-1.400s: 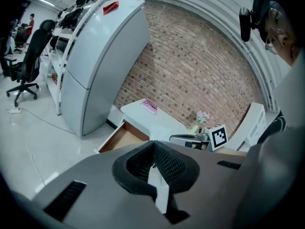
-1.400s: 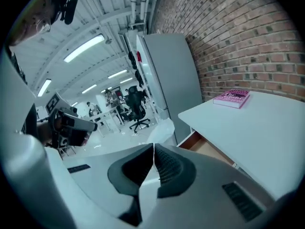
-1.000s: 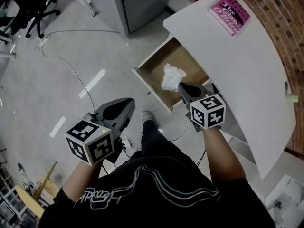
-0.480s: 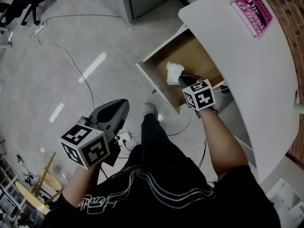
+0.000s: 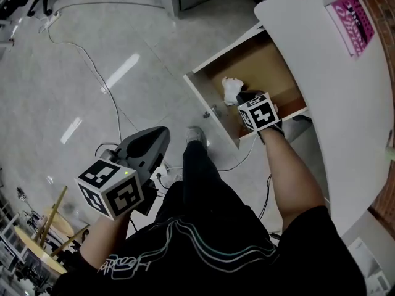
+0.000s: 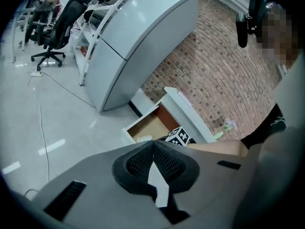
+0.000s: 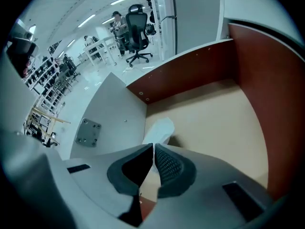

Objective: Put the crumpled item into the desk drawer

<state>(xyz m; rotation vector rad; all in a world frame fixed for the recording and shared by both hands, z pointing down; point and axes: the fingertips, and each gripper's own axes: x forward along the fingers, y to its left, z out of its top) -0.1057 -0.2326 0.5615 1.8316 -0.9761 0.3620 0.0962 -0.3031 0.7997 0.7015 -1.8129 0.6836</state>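
A crumpled white paper [image 5: 231,89] hangs just inside the open wooden desk drawer [image 5: 213,113], close to its front panel. My right gripper [image 5: 242,96] reaches into the drawer, shut on the near edge of the paper. The right gripper view shows the paper [image 7: 160,129] sticking out past the closed tips of the right gripper [image 7: 154,146], over the tan drawer floor [image 7: 214,123]. Off to the left my left gripper [image 5: 162,131] is held low over the floor. The left gripper [image 6: 153,143] is shut with nothing in it.
The white curved desk top [image 5: 333,85] overhangs the drawer's right side and carries a pink printed sheet [image 5: 353,14]. A cable [image 5: 92,66] runs across the grey floor, and a power strip [image 5: 162,179] lies by the person's foot. A grey cabinet [image 6: 133,46] stands beyond.
My right gripper has moved forward and down into the drawer, with the paper at its tips. The head view has shifted. The left gripper has stayed about where it was.
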